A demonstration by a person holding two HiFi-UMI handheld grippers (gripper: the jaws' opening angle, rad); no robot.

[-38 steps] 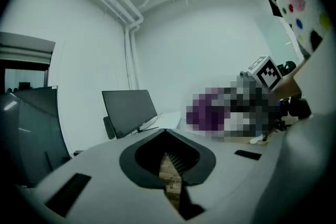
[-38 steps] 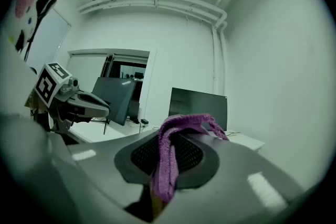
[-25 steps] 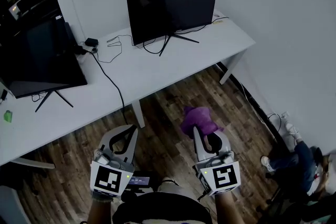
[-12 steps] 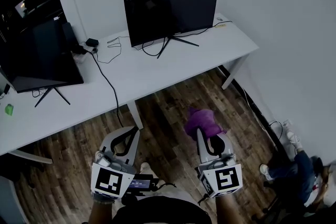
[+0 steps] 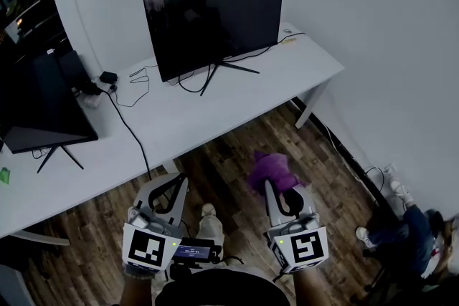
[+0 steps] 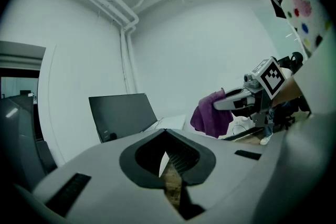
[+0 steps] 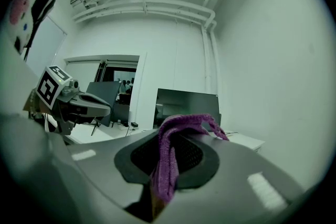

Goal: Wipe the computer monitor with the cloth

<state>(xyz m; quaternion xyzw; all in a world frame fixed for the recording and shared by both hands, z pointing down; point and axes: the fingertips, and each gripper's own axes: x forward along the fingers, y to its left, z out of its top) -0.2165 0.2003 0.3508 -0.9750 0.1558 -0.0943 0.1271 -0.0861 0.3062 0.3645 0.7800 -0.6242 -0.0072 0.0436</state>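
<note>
A white desk [image 5: 215, 111] fills the corner of a white-walled room, above a dark wood-plank floor [image 5: 229, 154]. The monitor [image 5: 211, 25], its screen dark, stands upright on a splayed stand near the desk's right end, close to the wall [image 5: 373, 46]. A second monitor [image 5: 39, 104] stands well apart at the left, with loose cables [image 5: 133, 93] trailing over the desk between the two. A small green item [image 5: 4, 175] lies at the desk's far left edge.

The person holding the tools stands back from the desk, with both tools out over the floor and well short of the screen. The right tool [image 5: 280, 190] has its jaws clamped on the purple cloth [image 5: 271, 170]. In the right gripper view the cloth bunches above the tips and drapes down between them. The left tool [image 5: 171, 186] is level with it on the other side. Its jaws are drawn together to a narrow slit with nothing between them, and floor planks show through the slit. Another person [image 5: 412, 233] is partly in view by the wall at the lower right.
</note>
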